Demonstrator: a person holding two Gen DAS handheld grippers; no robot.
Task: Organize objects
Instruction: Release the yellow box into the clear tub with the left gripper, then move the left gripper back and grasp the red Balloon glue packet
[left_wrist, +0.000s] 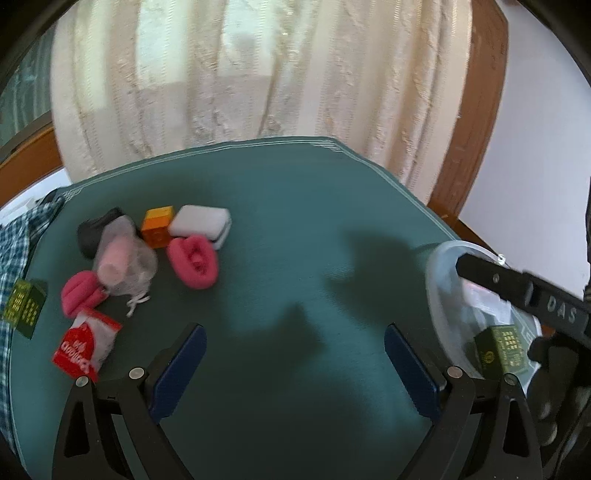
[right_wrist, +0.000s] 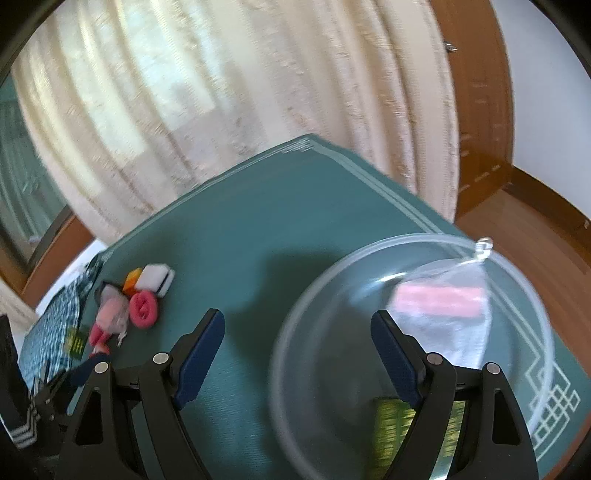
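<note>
A clear plastic bowl (right_wrist: 424, 251) stands on the teal mat (right_wrist: 258, 221) at the right; it holds a mesh pouch with a pink item (right_wrist: 439, 301) and a green box (right_wrist: 391, 428). The bowl (left_wrist: 439, 295) and green box (left_wrist: 502, 349) also show in the left wrist view. My right gripper (right_wrist: 297, 354) is open and empty, over the bowl's near left rim. My left gripper (left_wrist: 293, 369) is open and empty above the mat. At the left lie a red packet (left_wrist: 83, 345), pink rolls (left_wrist: 194, 260), a mesh pouch (left_wrist: 122, 264), an orange box (left_wrist: 158, 226), a white case (left_wrist: 201, 223) and another green box (left_wrist: 24, 308).
A black item (left_wrist: 94, 230) lies behind the mesh pouch. A checked cloth (left_wrist: 14, 243) lies at the mat's left edge. A cream curtain (left_wrist: 258, 74) hangs behind the table. The right gripper's black body (left_wrist: 524, 291) crosses over the bowl. Wooden floor (right_wrist: 517, 229) lies to the right.
</note>
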